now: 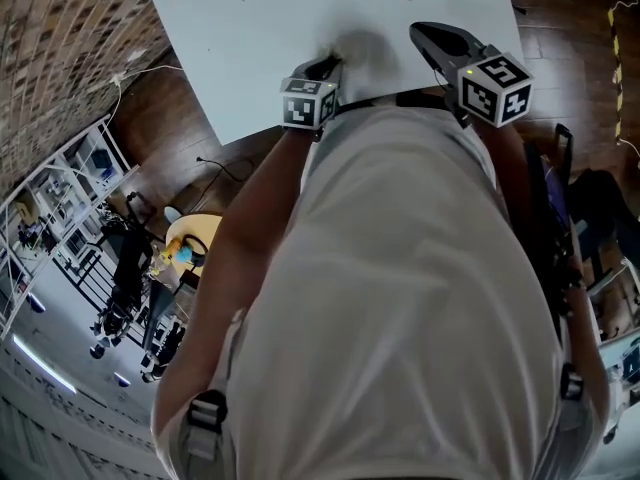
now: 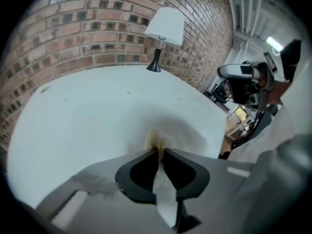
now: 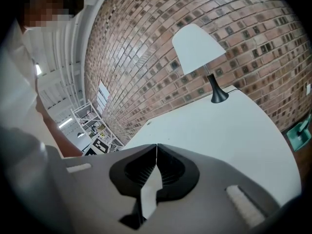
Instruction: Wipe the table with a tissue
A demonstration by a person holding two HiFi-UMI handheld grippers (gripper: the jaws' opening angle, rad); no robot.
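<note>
Left hand-held gripper (image 2: 160,151) pinches tissue (image 2: 168,133), clear only in its view.

The desk (image 1: 300,38) is seen steeply from above, over the person's torso (image 1: 420,298), in the head view. The left gripper view is set close over it, faced at the lamp (image 2: 165,30) and brick wall (image 2: 97,28), both shared with the right gripper view.

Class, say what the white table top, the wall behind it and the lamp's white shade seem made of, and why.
White table top: probably laminate or painted board; smooth, matt, evenly coloured.
Wall: brick; reddish-brown blocks, pale mortar lines.
White cone lampshade: perhaps fabric or paper; matt, too small to settle.
</note>
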